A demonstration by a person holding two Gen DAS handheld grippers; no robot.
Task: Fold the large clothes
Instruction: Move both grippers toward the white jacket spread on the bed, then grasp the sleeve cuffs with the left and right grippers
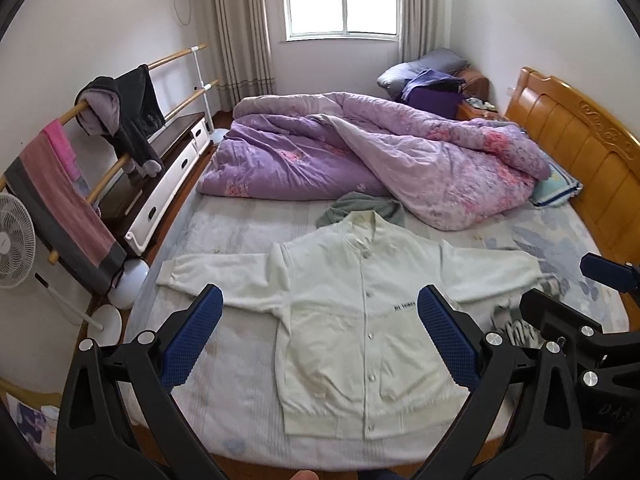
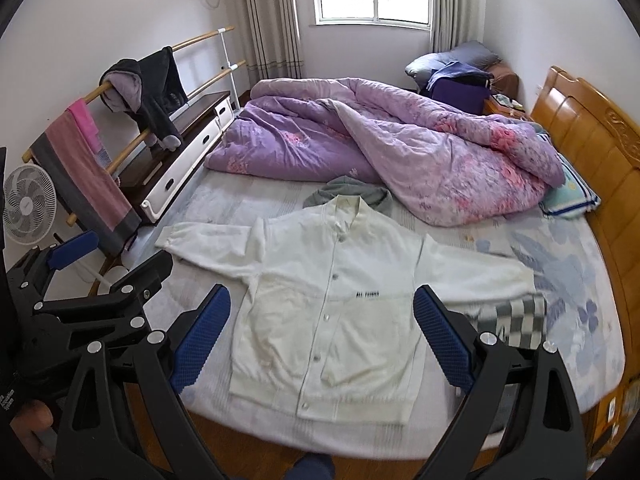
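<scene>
A large white button-front jacket (image 1: pixel 352 312) (image 2: pixel 332 304) lies flat and face up on the bed, both sleeves spread out to the sides, collar pointing toward the quilt. My left gripper (image 1: pixel 320 300) hovers open above the jacket's lower half, its blue fingers (image 1: pixel 192 340) wide apart with nothing between them. My right gripper (image 2: pixel 322 300) is also open over the jacket, empty. The right gripper (image 1: pixel 592 280) appears at the right edge of the left wrist view; the left gripper (image 2: pixel 112 264) appears at the left of the right wrist view.
A rumpled purple quilt (image 1: pixel 360 152) fills the far half of the bed. A grey-green garment (image 1: pixel 360 204) lies behind the collar, a striped cloth (image 2: pixel 516 316) by the right sleeve. Wooden headboard (image 1: pixel 580 152) on the right; rack with hanging clothes (image 1: pixel 100 140) and fan (image 1: pixel 16 240) on the left.
</scene>
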